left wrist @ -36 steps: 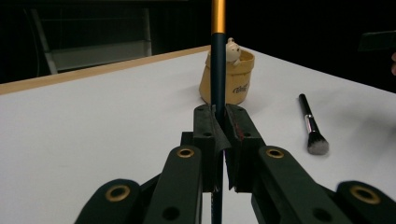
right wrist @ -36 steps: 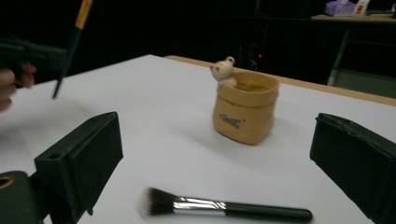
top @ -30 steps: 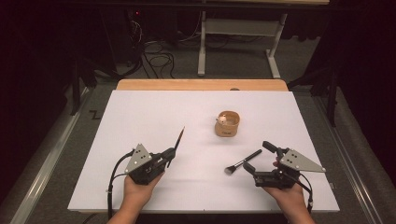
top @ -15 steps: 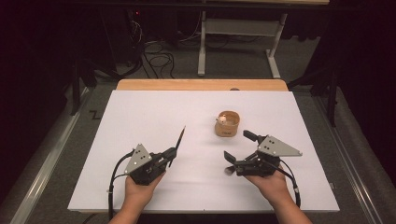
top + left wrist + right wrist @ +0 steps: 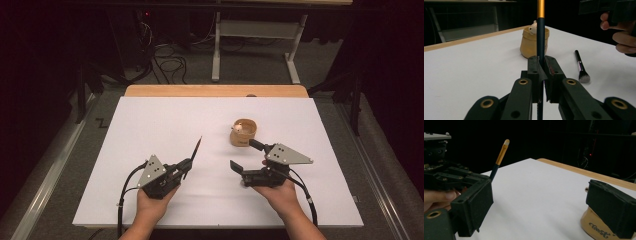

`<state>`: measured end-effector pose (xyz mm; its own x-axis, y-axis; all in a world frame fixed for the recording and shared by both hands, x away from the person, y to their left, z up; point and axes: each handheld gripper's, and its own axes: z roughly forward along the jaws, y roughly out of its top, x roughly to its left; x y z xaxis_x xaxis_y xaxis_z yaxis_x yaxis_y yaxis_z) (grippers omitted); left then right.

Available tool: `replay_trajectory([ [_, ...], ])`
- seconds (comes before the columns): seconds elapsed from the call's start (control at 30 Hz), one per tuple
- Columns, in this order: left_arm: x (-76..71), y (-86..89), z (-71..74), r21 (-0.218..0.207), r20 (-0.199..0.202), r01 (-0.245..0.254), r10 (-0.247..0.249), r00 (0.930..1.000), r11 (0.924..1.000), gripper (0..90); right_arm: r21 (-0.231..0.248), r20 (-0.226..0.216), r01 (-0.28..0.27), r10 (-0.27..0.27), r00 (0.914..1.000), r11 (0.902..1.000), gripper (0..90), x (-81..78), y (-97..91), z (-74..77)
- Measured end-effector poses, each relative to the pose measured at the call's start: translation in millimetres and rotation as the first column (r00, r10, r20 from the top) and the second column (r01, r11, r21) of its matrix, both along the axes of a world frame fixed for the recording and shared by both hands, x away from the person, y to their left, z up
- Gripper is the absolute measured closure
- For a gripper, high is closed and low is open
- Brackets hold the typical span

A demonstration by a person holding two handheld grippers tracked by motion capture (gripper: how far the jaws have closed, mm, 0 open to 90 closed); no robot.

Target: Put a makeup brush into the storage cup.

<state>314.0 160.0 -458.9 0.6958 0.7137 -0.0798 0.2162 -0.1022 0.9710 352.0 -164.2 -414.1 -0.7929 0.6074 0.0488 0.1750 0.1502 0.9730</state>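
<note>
Looking down from the high view, a person's two hands rest near the front edge of a white table (image 5: 150,125), each holding a two-jaw gripper. The left gripper (image 5: 186,165) has its jaws closed tight on the dark handle of a thin brush (image 5: 196,151), which slants up and away from the person, its gold-banded end raised off the table. In the left gripper view, that brush (image 5: 540,37) stands straight up between the clamped jaws. The right gripper (image 5: 248,155) sits well apart from the left one, with its jaws spread wide and nothing between them. Just beyond its far jaw stands a small tan cup (image 5: 243,132), near the middle of the table. The left gripper view also shows a second, thicker makeup brush (image 5: 581,67) lying flat on the table to the right of the cup (image 5: 534,42), below the right hand's fingers (image 5: 624,45).
</note>
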Motion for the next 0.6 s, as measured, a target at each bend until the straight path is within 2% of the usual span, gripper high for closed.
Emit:
replay_trajectory([
  [0.1, -0.2, -2.1, -0.7, 0.002, 0.003, 0.003, -0.003, 1.0000, 1.0000, 84.0, 0.006, 0.006, -0.011, 0.011, 0.9999, 0.9999, 8.7, 1.5, 5.2, -0.2],
  [0.27, 0.3, -5.4, -1.6, -0.003, 0.003, 0.003, -0.003, 1.0000, 1.0000, 84.0, 0.040, -0.016, -0.024, 0.025, 0.9996, 0.9989, 10.5, 2.9, 12.0, -1.7],
  [0.6, -1.8, -12.4, -3.5, -0.001, 0.012, 0.012, -0.012, 0.9999, 0.9999, 84.0, 0.060, -0.048, -0.048, 0.051, 0.9975, 0.9970, 13.3, 2.5, 25.9, -9.4],
])
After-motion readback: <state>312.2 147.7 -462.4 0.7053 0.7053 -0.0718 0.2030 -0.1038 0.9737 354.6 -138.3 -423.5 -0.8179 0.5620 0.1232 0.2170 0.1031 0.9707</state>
